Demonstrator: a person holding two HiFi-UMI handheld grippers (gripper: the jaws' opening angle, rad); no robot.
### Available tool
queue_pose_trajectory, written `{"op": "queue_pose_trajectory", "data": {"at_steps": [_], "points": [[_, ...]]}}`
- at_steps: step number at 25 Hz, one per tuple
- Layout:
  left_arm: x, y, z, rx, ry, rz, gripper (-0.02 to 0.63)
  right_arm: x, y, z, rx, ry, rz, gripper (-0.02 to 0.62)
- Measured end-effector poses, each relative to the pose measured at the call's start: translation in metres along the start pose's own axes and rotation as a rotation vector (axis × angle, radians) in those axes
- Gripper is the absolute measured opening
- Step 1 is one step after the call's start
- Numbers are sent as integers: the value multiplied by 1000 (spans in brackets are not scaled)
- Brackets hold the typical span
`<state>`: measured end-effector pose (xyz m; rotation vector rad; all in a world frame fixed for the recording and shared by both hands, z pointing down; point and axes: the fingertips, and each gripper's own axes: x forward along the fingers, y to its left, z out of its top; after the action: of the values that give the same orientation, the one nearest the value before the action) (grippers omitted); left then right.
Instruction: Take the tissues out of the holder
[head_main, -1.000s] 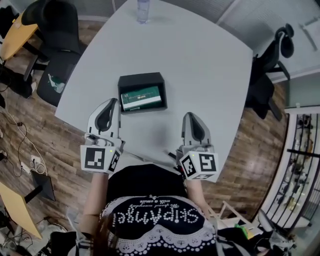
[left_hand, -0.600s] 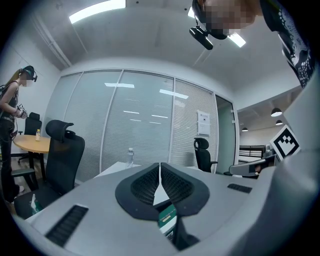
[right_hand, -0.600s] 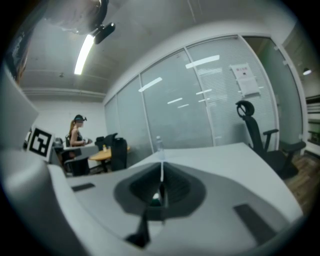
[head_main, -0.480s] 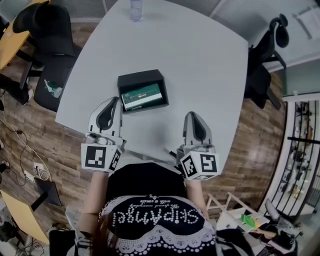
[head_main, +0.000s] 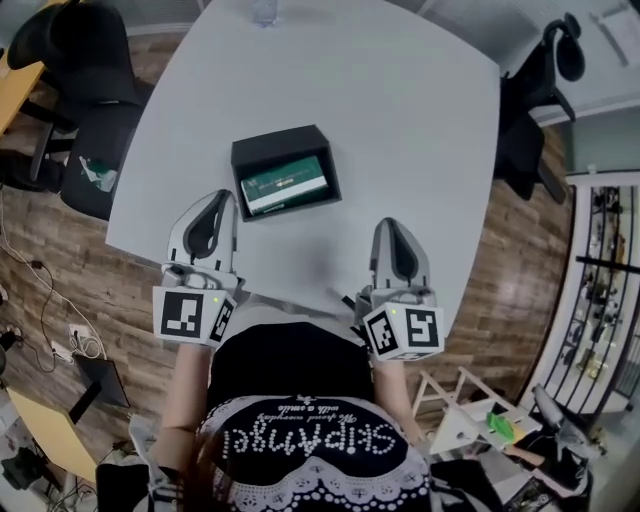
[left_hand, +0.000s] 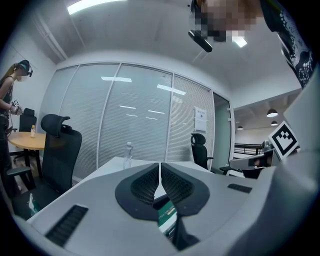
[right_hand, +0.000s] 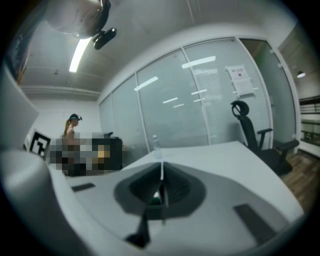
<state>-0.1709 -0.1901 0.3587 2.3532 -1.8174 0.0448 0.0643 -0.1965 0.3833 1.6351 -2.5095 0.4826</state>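
Black holder (head_main: 258, 152) sits on the grey table (head_main: 400, 120), left of centre and open side up. Green tissues (head_main: 285, 184) lie flat inside it, nothing pulled out.

Left gripper (head_main: 219, 196) hovers over the near left part of the table. Its jaws are clenched together, nothing between them. Its tips are just near and left of the holder's near left corner, apart from it. In the left gripper view the tissues' green pack shows low, below the jaw tips and slightly right.

Right gripper (head_main: 392, 224) hovers over the near right part of the table. Jaws are pressed together, empty. The holder is well apart from it, to the far left.

Water bottle (head_main: 263, 10) stands at the far edge of the table. Black office chair (head_main: 95, 110) stands left of the table, a second chair (head_main: 540, 100) on the right.
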Motion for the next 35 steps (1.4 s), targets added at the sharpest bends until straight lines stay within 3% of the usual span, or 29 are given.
{"op": "queue_pose_trajectory", "data": {"at_steps": [8, 11, 17, 23, 35], "points": [[5, 7, -9, 33, 43, -14, 53, 5, -2, -7, 8, 17, -9, 35], [11, 1, -12, 54, 71, -59, 150, 5, -4, -8, 8, 23, -15, 35], [22, -6, -23, 105, 146, -117, 272, 3, -9, -13, 14, 32, -31, 35], [40, -26, -34, 180, 213, -192, 325, -2, -21, -10, 19, 30, -62, 35], [75, -54, -71, 229, 336, -363, 369, -8, -35, -14, 39, 30, -106, 35]]}}
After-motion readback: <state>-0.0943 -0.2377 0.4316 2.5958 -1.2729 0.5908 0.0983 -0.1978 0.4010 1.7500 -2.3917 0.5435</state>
